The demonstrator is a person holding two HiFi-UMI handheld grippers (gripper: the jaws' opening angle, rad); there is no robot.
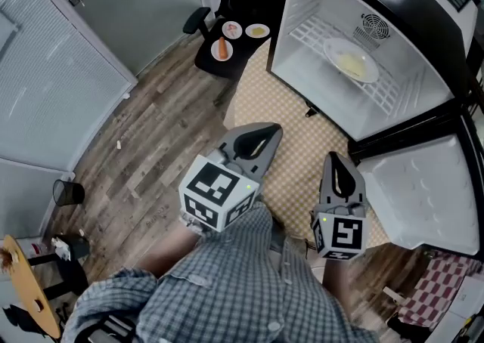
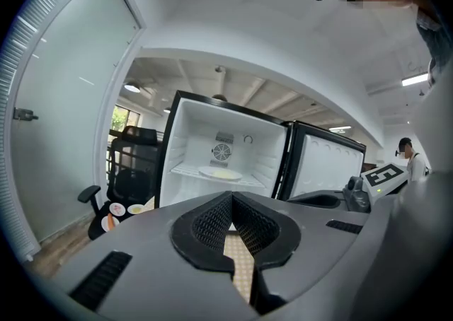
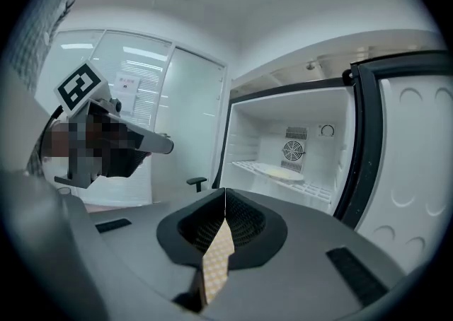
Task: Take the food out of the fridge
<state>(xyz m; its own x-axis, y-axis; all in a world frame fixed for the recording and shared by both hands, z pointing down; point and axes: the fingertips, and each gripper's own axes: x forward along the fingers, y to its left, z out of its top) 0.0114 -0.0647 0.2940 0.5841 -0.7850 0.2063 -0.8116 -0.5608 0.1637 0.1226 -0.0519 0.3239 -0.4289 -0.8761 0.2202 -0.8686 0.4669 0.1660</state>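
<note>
The fridge [image 1: 446, 39] stands open at the upper right. Inside, on its white wire shelf [image 1: 318, 32], lies a white plate with pale yellow food [image 1: 352, 62]; the same plate [image 2: 221, 172] [image 3: 279, 171] shows in both gripper views. My left gripper [image 1: 263, 136] [image 2: 231, 196] and right gripper [image 1: 336, 162] [image 3: 225, 192] are both shut and empty. They hang side by side over the beige mat [image 1: 295, 130], short of the fridge opening. A black chair [image 1: 208, 58] left of the fridge carries three small plates of food [image 1: 232, 29] [image 1: 257, 30] [image 1: 221, 49].
The fridge door [image 1: 423, 190] swings open at the right, beside my right gripper. A glass partition with blinds [image 1: 53, 69] fills the left. A black wire bin [image 1: 68, 192] and a wooden board [image 1: 30, 288] sit at the lower left on the plank floor.
</note>
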